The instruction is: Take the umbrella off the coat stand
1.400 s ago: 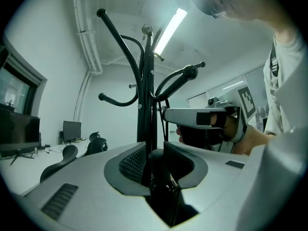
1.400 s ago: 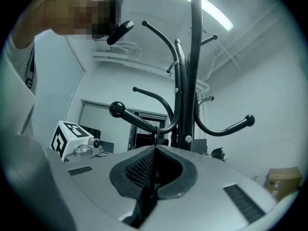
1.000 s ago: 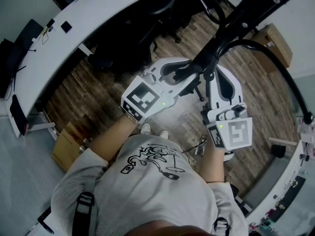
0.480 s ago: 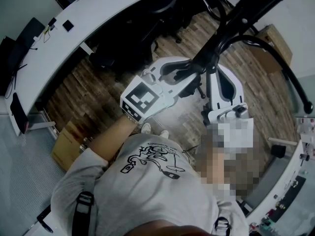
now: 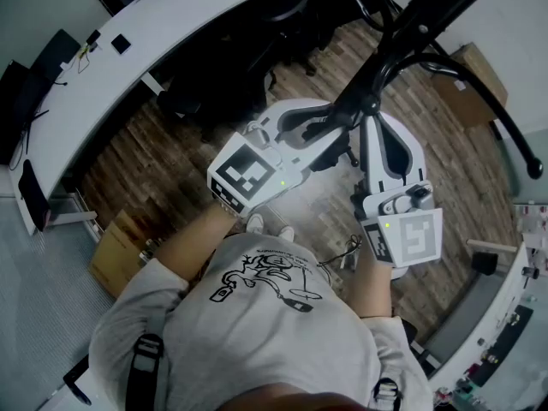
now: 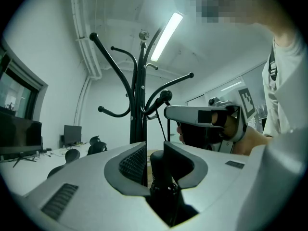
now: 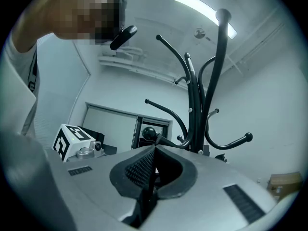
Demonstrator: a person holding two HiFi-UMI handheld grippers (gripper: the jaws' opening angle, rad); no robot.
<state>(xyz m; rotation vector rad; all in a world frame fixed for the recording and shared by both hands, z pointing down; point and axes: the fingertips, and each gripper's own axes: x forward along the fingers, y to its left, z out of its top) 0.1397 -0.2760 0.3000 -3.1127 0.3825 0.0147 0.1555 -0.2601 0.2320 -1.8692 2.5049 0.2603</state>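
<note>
Plainly tallest, the black coat stand [image 5: 413, 43] rises from the wooden floor [image 5: 154, 144], its curved arms spreading above both grippers. The left gripper [image 5: 318, 129] sits just left of the stand's pole, its jaws clamped on the black umbrella [image 6: 162, 177], whose rounded end stands up between the pads, right beside the pole. The right gripper [image 5: 377, 131] is just right of the pole, its jaws pressed together [image 7: 153, 155] with nothing clearly between them. A thin cord [image 6: 168, 126] hangs from one of the stand's knobbed arms.
</note>
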